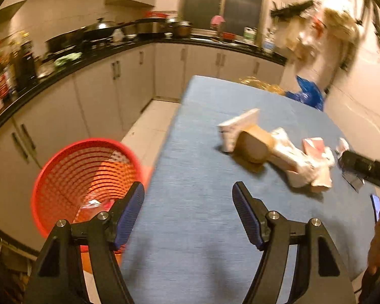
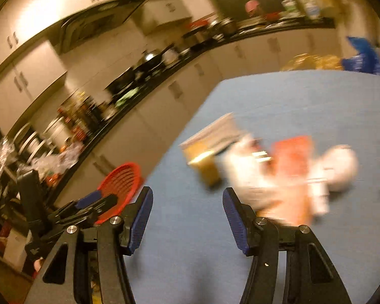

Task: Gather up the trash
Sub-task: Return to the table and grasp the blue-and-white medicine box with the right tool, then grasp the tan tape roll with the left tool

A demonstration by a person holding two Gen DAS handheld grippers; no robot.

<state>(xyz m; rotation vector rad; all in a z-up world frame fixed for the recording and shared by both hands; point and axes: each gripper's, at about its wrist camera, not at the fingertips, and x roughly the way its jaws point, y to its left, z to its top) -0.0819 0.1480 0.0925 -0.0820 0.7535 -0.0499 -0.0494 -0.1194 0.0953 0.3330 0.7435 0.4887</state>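
Observation:
A pile of trash lies on the blue table point(image 1: 190, 157): a white carton point(image 1: 236, 126), a brown paper cup on its side point(image 1: 253, 147), crumpled white wrappers point(image 1: 301, 164) and a red-and-white packet point(image 1: 315, 145). A red mesh basket point(image 1: 86, 174) stands on the floor at the table's left, some trash in its bottom. My left gripper point(image 1: 188, 195) is open and empty over the table's near edge, beside the basket. My right gripper point(image 2: 187, 200) is open and empty, just short of the blurred pile point(image 2: 278, 174). The basket point(image 2: 121, 182) and the left gripper point(image 2: 93, 202) show at the right wrist view's left.
A black counter point(image 1: 88, 58) with pots, pans and bottles runs along the left and back walls over white cabinets. A blue plastic bag point(image 1: 306, 93) and a yellow wrapper point(image 1: 261, 83) lie at the table's far end. Bags hang on the right wall point(image 1: 324, 30).

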